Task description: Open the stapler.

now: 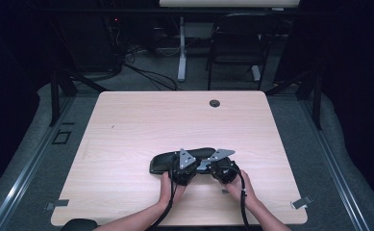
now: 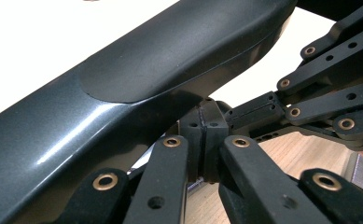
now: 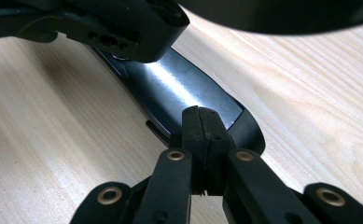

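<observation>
Your desk (image 1: 127, 125) is the big pale wooden slab filling the middle of the high view, with a small round cable grommet (image 1: 215, 103) up at 12 o'clock near the far edge. A dark chair (image 1: 237, 43) sits on the floor beyond it.

The thing you're working on is that long dark grey glossy housing (image 1: 168, 162), looks like a car rear-view mirror shell to me, though I can't tell for sure. It lies flat on the desk at about 6 o'clock from the desk's centre, close to your edge.

Your left tongs (image 1: 183, 169) sit at the housing's near side around its middle, and in the left gripper view the housing (image 2: 137, 88) runs right over the tips. Pads (image 2: 192, 140) are pressed flat together, nothing between them. The right tongs (image 1: 223, 169) are at 3 o'clock of the left pair, just beside them. Same story: pads (image 3: 193, 135) squeezed closed on nothing, tips touching or nearly touching the housing's (image 3: 170, 88) tapered end.

What'd worry me: both tongs are closed and crowded together. Push in like that and the slick shell will probably just skate across the desk or spin instead of getting gripped. The linkages could also knock each other since they're so tight.
</observation>
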Motion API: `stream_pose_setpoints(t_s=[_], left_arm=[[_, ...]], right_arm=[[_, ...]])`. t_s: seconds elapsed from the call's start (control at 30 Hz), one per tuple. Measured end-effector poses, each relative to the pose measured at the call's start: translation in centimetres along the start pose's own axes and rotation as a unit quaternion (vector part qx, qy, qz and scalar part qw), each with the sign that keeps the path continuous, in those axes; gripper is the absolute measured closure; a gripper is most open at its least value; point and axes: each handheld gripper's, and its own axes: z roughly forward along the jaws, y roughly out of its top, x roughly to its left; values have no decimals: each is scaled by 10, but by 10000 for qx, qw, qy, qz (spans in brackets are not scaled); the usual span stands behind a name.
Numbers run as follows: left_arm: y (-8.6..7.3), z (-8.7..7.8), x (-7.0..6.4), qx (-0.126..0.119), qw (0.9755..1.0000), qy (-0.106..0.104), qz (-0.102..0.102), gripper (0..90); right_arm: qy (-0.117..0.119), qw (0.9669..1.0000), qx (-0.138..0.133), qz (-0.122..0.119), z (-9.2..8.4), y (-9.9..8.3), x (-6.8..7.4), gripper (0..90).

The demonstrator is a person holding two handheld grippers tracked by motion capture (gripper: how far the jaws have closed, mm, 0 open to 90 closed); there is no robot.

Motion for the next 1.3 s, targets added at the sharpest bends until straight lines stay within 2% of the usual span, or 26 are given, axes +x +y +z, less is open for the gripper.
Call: stream_pose_setpoints(t_s=[0.43, 0.67, 0.8, 1.0, 1.23, 1.3], left_arm=[[5, -4, -4, -97, 9999, -28, 124, 900], [8, -8, -2, -297, 9993, 145, 173, 900], [9, -9, -2, -316, 9992, 157, 176, 900], [11, -13, -2, -474, 9984, 250, 173, 900], [13, -15, -2, -533, 9981, 249, 161, 900], [14, -17, -2, -611, 9976, 278, 176, 900]], right_arm=[[40, 10000, -14, -10, 0, 0, -1, 900], [45, 10000, -58, 11, 0, -1, -1, 900], [6, 10000, -54, -1, 1, -1, 0, 900], [17, 10000, -83, -16, 1, -1, 0, 900], [13, 10000, -39, -31, 0, 0, 0, 900], [-10, 9999, 7, -106, 0, 0, -1, 900]])
